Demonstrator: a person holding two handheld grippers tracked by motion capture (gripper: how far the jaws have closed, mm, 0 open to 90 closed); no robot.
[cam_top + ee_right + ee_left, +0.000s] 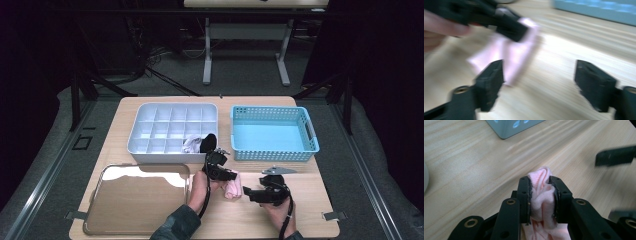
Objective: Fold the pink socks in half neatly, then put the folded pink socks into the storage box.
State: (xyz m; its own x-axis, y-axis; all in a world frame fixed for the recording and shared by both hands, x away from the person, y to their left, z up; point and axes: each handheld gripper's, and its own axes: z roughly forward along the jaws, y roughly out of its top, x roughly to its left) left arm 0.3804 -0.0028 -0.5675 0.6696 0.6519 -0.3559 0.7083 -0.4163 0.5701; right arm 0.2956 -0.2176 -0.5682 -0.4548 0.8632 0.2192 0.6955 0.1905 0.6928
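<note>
A rolled pink sock [232, 190] lies at the table's front middle. My left gripper [229, 176] is shut on it; in the left gripper view the pads [555, 195] squeeze the bunched pink fabric [541, 202] from both sides, just above the wood. My right gripper [248, 193] sits just right of the sock and points left at it. The right gripper view is blurred. There the right gripper [540, 71] stands open, with bare table between its jaws. The pink sock [516, 53] and the left gripper [507, 27] lie beyond its left jaw.
A white compartment tray [150, 150] stands behind the hands, with a white sock [191, 144] and a black sock [208, 142] in its front cells. An empty blue basket [274, 155] stands at the back right. A shiny metal tray [135, 200] lies at the front left.
</note>
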